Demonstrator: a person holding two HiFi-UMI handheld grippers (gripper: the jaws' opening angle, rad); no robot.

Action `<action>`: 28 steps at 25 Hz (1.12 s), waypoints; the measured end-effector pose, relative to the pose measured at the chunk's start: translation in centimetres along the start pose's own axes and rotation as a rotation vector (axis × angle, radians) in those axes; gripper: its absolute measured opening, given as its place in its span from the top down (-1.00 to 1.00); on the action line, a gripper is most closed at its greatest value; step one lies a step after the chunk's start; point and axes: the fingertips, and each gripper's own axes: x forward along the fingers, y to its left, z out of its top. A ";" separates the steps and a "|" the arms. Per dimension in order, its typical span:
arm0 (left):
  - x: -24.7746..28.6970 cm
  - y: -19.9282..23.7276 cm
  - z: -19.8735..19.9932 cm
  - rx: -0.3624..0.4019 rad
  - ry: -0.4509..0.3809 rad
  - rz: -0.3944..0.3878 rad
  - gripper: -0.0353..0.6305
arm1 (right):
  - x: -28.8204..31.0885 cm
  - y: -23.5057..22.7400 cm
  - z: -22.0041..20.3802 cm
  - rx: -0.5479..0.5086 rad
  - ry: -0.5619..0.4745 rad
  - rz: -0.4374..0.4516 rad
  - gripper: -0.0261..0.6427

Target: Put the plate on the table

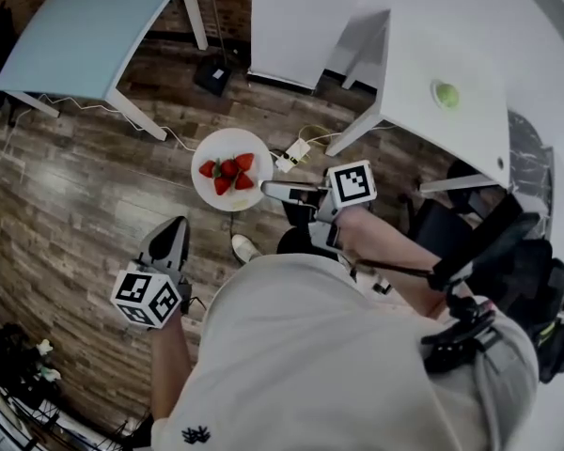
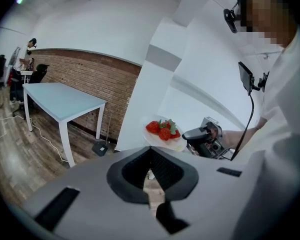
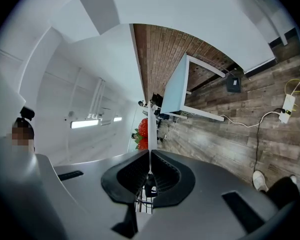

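**Plate in the air, pinched at one edge**

Your right gripper has its jaws closed on the rim of the white plate, at the edge nearest you. In the right gripper view the plate shows as a thin line running out from between the jaws. It hangs over the wooden floor, between the pale blue counter and the white counter that carries a green ball. It is not yet over either one. Your left gripper hangs lower and apart from the plate, jaws drawn together on nothing.

Treat the plate as stiff and smooth. It will not flex, but a rim that thin can probably slip or pivot in a one-sided hold. The strawberries lie loose near the middle, so any tilt will likely send them rolling. Keep the plate level and move gently. If it starts to droop, a second hold on the opposite rim would steady it. Set it flat on the counter before you let go.
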 end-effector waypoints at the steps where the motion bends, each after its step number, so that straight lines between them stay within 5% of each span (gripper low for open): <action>1: 0.2 0.2 0.0 0.013 0.012 -0.002 0.89 | 0.5 -0.3 0.3 0.003 -0.001 0.000 0.87; 8: 4.2 2.2 1.4 0.090 0.076 -0.018 0.89 | 2.9 -1.6 4.6 0.054 0.002 -0.006 0.87; 22: 14.0 9.8 11.6 0.089 0.067 0.192 0.89 | 10.6 -5.7 21.5 0.019 0.181 0.069 0.87; 28: 16.4 12.0 13.5 0.082 0.091 0.194 0.89 | 12.9 -7.0 26.7 0.037 0.150 0.075 0.87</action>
